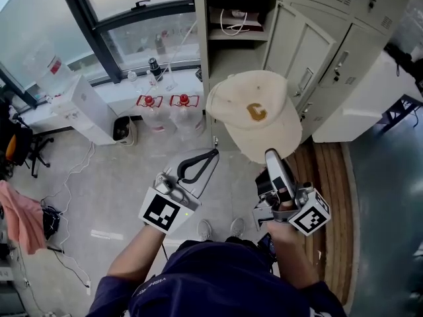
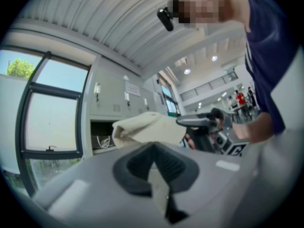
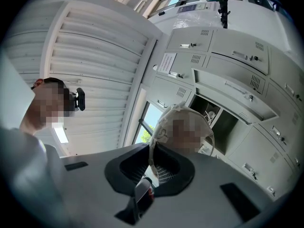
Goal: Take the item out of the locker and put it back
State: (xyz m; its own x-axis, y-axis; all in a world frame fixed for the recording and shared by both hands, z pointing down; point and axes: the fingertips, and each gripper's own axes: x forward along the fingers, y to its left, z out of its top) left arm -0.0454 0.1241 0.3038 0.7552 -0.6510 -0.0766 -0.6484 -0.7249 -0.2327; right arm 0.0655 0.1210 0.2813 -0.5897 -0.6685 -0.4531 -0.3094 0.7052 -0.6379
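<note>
1. Clamped in the right claw (image 1: 271, 156) (image 3: 145, 189): a cream cloth baseball cap (image 1: 254, 111) (image 3: 164, 122) with a tan letter C on its front, pinched by its edge between jaws pressed almost together
2. Carried out ahead of that claw's tip and above it, crown spread wide, hanging in the air outside the locker and touching none of it
3. Straight beyond the cap, further ahead of the right claw: the open compartment of a pale grey metal locker (image 1: 234, 58) (image 3: 221, 122), with its flat grey door (image 1: 297, 58) swung out to the claw's right
4. On the shelf above that compartment, well past the claw: a looped white cable (image 1: 232, 20)
5. Left claw (image 1: 198, 160) (image 2: 159, 189): jaws together with nothing between them, held just to the left of the right claw and apart from the cap
6. Ahead of the left claw and slightly to its right: the cap (image 2: 142, 129), with the locker's open compartment (image 2: 102, 137) behind it
7. Ahead of the left claw and below it, on the floor by the window wall: two clear plastic water bottles with red tops (image 1: 166, 111)
</note>
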